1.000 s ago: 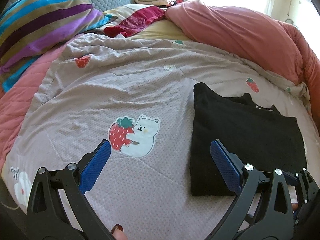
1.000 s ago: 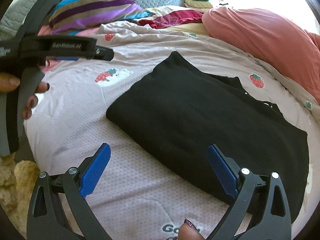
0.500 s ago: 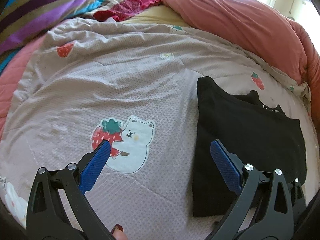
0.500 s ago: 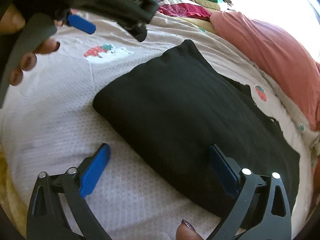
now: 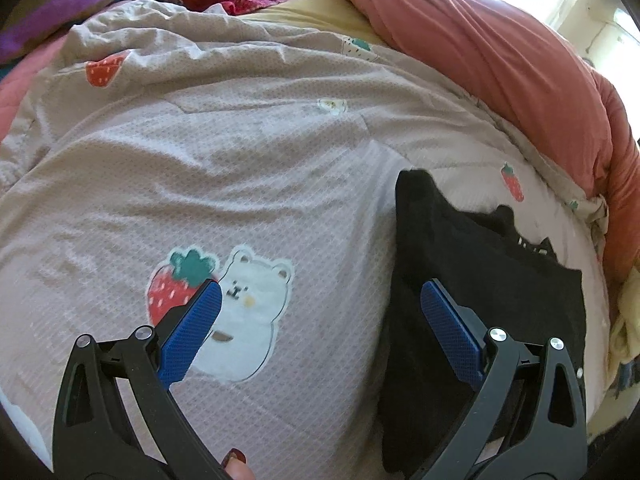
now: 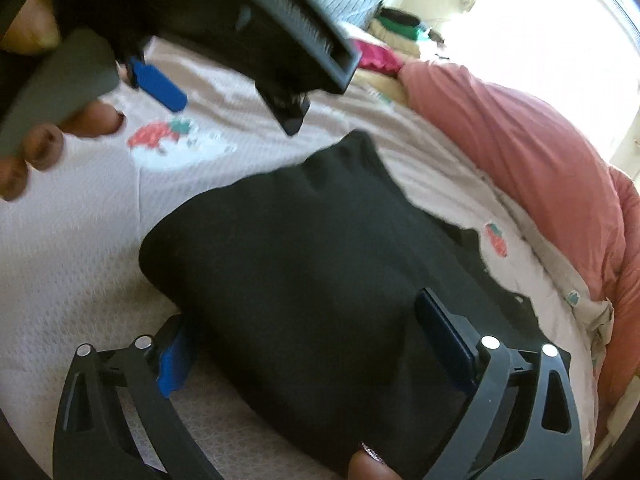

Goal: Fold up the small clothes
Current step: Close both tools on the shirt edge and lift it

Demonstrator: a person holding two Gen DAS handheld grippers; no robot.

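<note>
Right wrist view shows the biggest change: a second ago our right hand-held gripper [image 6: 312, 344] hung over the bedspread [image 6: 80, 248] short of the folded black garment [image 6: 312, 264], and now its blue pads sit on either side of the garment's near edge. One pad is tucked low beside the fold, the other lies over the dark cloth. The jaws are closing with the cloth between them, though we cannot see the pads pressing on it yet.

From the left wrist view, our left hand-held gripper [image 5: 320, 320] has dropped closer to the bed. Its jaws stand wide apart and hold nothing. One pad hovers over the bear-and-strawberry print [image 5: 224, 304], the other over the garment's [image 5: 480, 280] left edge.

The garment lies flat on the bedspread [image 5: 240, 160], already folded into a rough rectangle, near the pink duvet [image 5: 500, 64].

We judge that both tools are lining up along the near side for another fold, or to lift the piece away. The right looks nearer to a hold than the left, which would need to shift right to straddle the edge.
</note>
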